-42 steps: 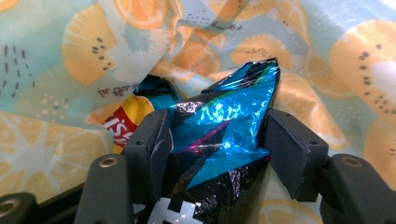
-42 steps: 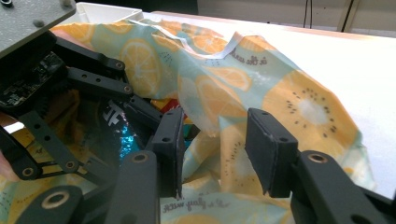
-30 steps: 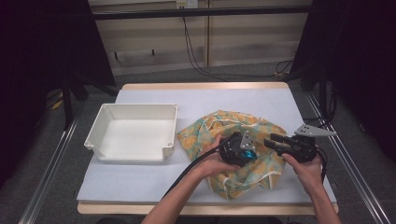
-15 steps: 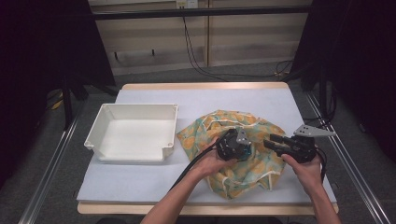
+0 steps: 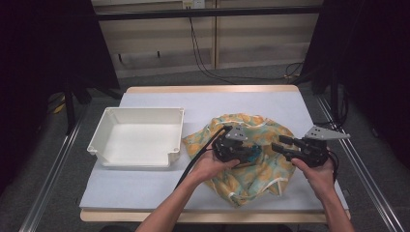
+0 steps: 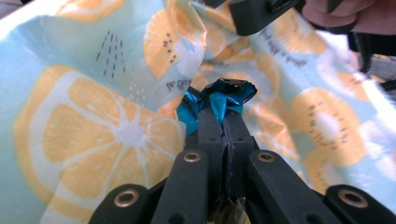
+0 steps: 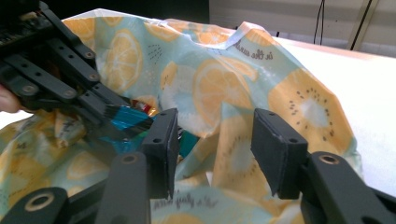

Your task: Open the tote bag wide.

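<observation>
Wrapper [image 6: 224, 100] — shiny blue, crumpled — pinched in left gripper [image 6: 223, 122].

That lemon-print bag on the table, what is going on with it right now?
A person works at the table with a gripper in each hand. The left gripper is shut on a blue wrapper at the mouth of the lemon-print bag. The right gripper hangs open just beside the bag, holding nothing. A white tray sits to the left, with nothing in it.
</observation>
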`<state>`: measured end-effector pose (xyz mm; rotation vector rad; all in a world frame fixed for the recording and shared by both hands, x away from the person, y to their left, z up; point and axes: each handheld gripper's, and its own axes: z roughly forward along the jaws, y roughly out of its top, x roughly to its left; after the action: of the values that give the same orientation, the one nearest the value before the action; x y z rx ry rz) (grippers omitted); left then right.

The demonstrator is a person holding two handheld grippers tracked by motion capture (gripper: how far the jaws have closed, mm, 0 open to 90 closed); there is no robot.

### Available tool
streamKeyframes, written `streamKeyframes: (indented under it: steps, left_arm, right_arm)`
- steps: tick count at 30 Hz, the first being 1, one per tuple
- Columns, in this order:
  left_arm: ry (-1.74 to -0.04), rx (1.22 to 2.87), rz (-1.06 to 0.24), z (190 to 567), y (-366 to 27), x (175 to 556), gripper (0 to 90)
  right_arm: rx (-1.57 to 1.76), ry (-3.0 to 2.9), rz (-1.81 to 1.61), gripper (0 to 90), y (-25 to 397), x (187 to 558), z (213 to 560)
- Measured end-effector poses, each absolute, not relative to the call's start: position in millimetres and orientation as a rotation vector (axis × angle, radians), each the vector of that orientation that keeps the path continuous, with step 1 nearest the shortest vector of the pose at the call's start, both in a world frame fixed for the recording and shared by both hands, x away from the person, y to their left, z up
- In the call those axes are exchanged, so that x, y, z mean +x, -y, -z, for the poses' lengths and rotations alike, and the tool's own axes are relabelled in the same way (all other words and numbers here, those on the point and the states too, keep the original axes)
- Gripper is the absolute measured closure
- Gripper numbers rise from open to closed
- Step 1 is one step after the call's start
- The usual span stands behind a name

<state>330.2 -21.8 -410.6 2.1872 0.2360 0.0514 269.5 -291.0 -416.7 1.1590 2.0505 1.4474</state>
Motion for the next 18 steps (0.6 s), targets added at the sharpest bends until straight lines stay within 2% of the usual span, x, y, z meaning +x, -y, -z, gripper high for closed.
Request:
streamKeyframes:
  steps: [11, 18]
  left_arm:
    - [-0.206, 2.128, -0.023, 392, 11, 323, 88.4]
    - [-0.181, 2.114, -0.014, 391, 11, 319, 88.5]
  right_arm:
    - [1.068, -2.104, -1.45, 45.3, 269, 285, 395]
    - [1.034, -2.175, -1.449, 47.3, 256, 293, 394]
